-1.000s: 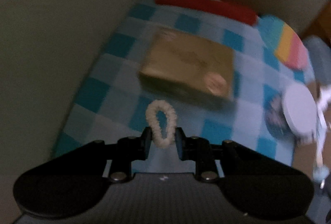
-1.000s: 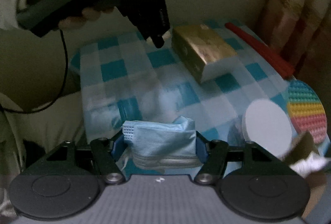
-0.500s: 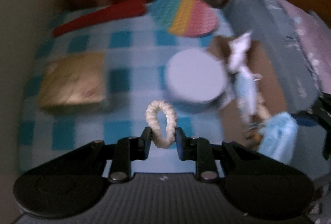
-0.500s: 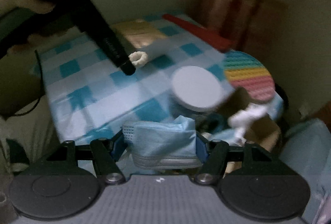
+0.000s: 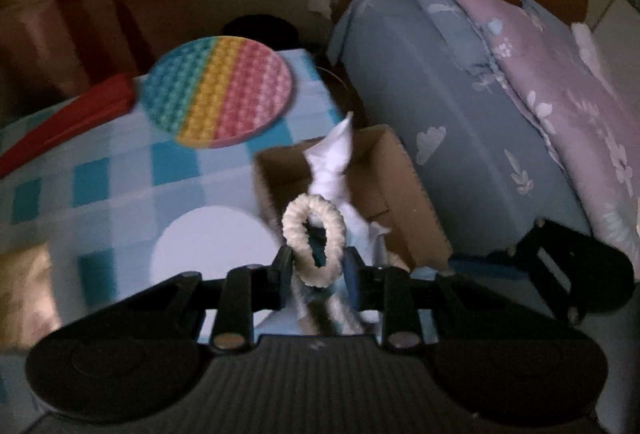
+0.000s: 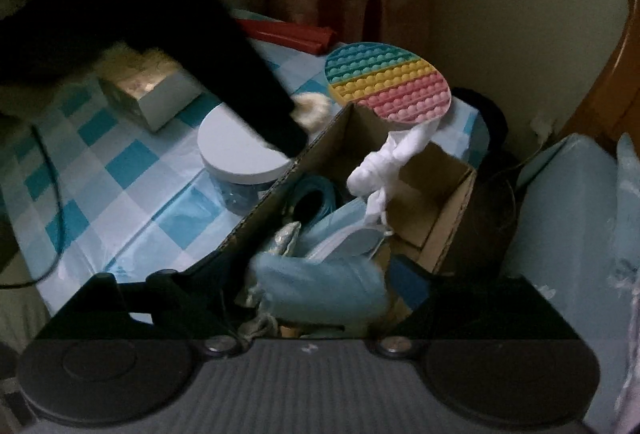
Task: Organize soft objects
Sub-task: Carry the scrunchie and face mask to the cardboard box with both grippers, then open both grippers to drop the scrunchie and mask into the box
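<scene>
Both hand-held grippers swung from checked tablecloth (image 5: 120,169) to cardboard box (image 6: 436,193); left pinching scrunchie (image 5: 314,246), loosening; right spreading, mask (image 6: 320,290) between.

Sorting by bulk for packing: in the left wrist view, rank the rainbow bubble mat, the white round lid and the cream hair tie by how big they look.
1. rainbow bubble mat
2. white round lid
3. cream hair tie, smallest though nearest the camera

Fisheye and blur make mat versus lid less certain.
</scene>
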`<state>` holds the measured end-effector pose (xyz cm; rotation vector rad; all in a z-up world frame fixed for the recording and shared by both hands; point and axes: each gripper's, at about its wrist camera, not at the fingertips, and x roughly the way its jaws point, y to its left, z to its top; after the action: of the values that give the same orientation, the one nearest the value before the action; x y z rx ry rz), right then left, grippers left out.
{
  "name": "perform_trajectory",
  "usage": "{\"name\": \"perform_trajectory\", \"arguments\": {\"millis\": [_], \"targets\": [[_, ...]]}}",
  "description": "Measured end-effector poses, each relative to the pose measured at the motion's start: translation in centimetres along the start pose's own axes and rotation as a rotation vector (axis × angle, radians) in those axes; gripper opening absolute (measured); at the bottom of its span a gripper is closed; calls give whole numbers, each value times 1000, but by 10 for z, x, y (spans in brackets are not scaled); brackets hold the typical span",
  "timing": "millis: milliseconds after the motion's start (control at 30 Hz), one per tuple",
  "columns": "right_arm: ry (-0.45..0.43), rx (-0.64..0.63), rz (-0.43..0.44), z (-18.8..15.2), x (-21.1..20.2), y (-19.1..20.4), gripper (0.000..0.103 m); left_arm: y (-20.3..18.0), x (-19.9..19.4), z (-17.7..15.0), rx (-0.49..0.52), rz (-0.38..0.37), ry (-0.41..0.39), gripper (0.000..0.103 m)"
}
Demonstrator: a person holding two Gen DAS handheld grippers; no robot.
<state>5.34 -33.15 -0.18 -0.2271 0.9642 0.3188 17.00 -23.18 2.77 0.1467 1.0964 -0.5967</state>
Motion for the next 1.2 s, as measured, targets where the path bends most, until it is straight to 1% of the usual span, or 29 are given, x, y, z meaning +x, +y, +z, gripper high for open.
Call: {"name": "perform_trajectory", "arguments": {"millis": [100, 167, 200, 233, 267, 300, 333, 367, 400, 467, 500, 567, 667, 800, 900, 967, 1033, 1100, 1133, 1200], "targets": [[-7, 12, -9, -5, 0, -1, 98, -11, 15, 9, 20, -8, 12, 28], [-10, 34, -3, -7, -1, -1, 98, -17, 24, 13, 20, -22, 16, 28], [-6, 39, 3, -8, -1, -1, 98, -19, 28, 15, 21, -25, 15, 32], [-7, 39, 3, -8, -2, 0, 98, -21, 32, 16, 21, -30, 9, 46], [-11, 39, -3, -10, -3, 1, 98, -23, 36, 18, 19, -38, 9, 56], [-13, 41, -7, -11, -4, 3, 98, -23, 38, 18, 11, -40, 11, 77], [-14, 44, -6, -12, -5, 4, 98, -23, 39, 19, 3, -42, 8, 84], [-18, 49, -5, -13, -6, 5, 98, -22, 37, 18, -3, -48, -7, 88], [-22, 57, -3, -14, -5, 4, 98, -21, 34, 16, -8, -59, -27, 88], [-21, 77, 6, -14, -6, 6, 98, -19, 27, 13, -10, -75, -41, 89], [-25, 85, 6, -15, -6, 6, 98, -19, 23, 13, -5, -70, -50, 89], [-30, 101, 1, -14, -7, 10, 98, -20, 11, 9, 22, -52, -91, 91], [-32, 132, -21, -13, -13, 17, 98, -20, -12, -2, 83, -4, -168, 95], [-24, 191, -62, -13, -20, 27, 101, -16, -47, -28, 147, 90, -300, 101], [-11, 243, -92, -15, -20, 36, 102, -5, -74, -54, 140, 131, -389, 102], [-3, 305, -117, -17, -19, 42, 102, 2, -90, -73, 138, 177, -431, 102], [13, 373, -133, -19, -19, 46, 102, 8, -101, -92, 145, 213, -448, 102], [12, 431, -184, -22, -19, 53, 102, 14, -107, -108, 139, 253, -442, 102], [7, 446, -215, -23, -20, 59, 102, 17, -109, -116, 122, 265, -421, 102], [-8, 469, -279, -25, -23, 70, 102, 25, -109, -128, 79, 271, -344, 102]]}}
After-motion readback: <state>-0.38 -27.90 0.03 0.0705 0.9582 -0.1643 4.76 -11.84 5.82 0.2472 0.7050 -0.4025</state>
